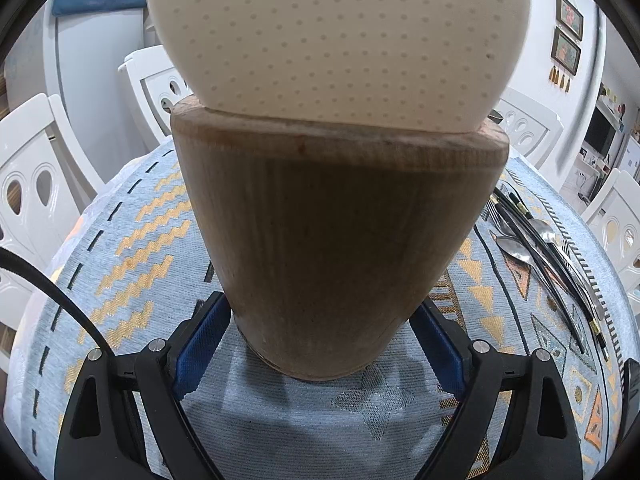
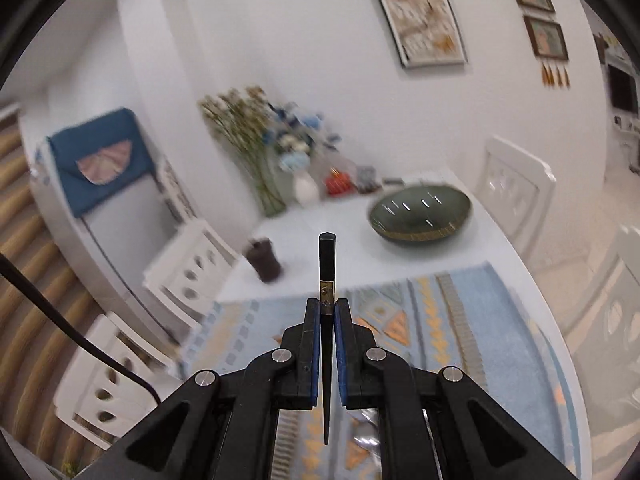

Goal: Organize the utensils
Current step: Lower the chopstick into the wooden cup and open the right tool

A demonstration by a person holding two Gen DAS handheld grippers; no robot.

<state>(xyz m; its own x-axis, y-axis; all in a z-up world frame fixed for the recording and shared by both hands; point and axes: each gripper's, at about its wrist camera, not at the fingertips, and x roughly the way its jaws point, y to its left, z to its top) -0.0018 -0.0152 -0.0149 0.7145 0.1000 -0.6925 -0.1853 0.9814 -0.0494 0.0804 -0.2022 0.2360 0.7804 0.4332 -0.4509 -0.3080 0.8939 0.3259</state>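
- the black chopstick (image 2: 327,276) is clamped between the pads of the right hand-held gripper (image 2: 328,308), lifted above the bench (image 2: 360,248).
- the left hand-held gripper (image 1: 320,320) grips the wooden utensil holder (image 1: 332,240), standing on the patterned cloth (image 1: 132,240).
- spoons, forks and chopsticks (image 1: 536,248) lie just right of it.

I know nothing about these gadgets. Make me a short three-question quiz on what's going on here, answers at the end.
1. True or false: the right gripper is shut on a black chopstick.
2. What does the left gripper clamp? A) a green bowl B) a wooden holder C) a spoon
3. Fill in: the remaining utensils lie on the patterned ____ to the right of the holder.

Key
1. True: the pads press the chopstick near its gold band.
2. B: the wooden holder stands between the blue pads, a dotted cream thing sticking out of it.
3. tablecloth.
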